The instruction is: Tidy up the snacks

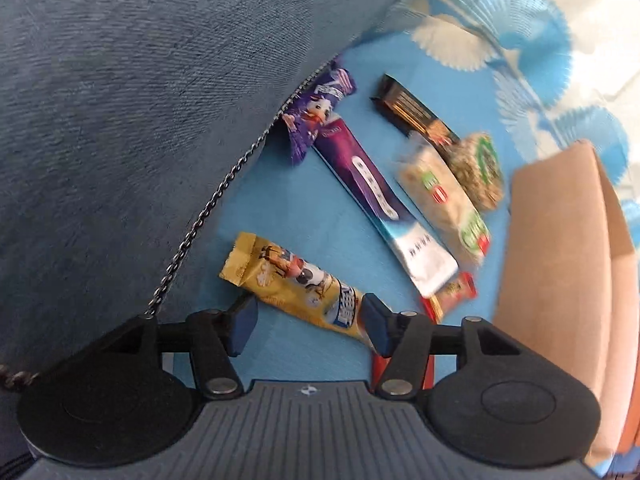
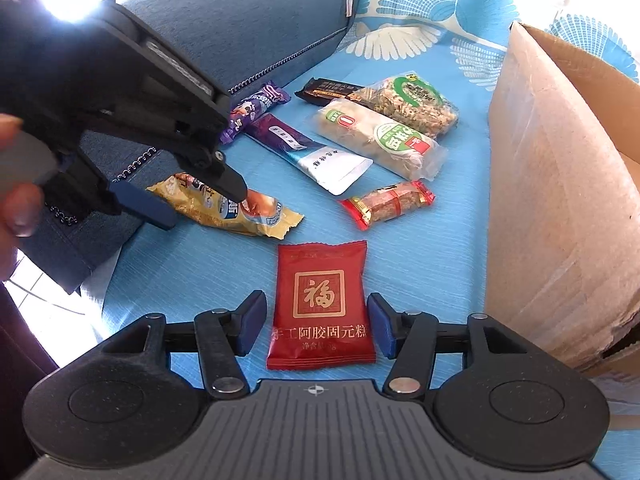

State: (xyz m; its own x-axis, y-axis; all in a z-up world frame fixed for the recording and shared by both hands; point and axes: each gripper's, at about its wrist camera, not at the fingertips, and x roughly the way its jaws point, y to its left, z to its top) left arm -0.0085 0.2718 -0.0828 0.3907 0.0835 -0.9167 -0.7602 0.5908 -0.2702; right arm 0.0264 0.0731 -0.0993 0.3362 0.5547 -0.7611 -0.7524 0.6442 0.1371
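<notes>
A yellow snack bar [image 1: 292, 280] [image 2: 260, 216] lies on the blue cloth [image 2: 192, 280] beside the cushion. My left gripper [image 1: 308, 326] [image 2: 200, 202] stands open over it, one pad on each side and the bar's end close to the right pad. A red square packet [image 2: 320, 304] with a gold character lies flat between the pads of my open right gripper [image 2: 316, 328]; the pads do not press it. A person's hand holds the left gripper at the left edge of the right wrist view.
Farther back lie a long purple stick [image 2: 304, 152], a black bar [image 2: 320, 90], a white-wrapped bar [image 2: 380, 140], a grain bar [image 2: 412, 100] and a small red bar [image 2: 388, 202]. A cardboard box [image 2: 560, 200] stands at the right. A blue cushion [image 1: 120, 120] fills the left.
</notes>
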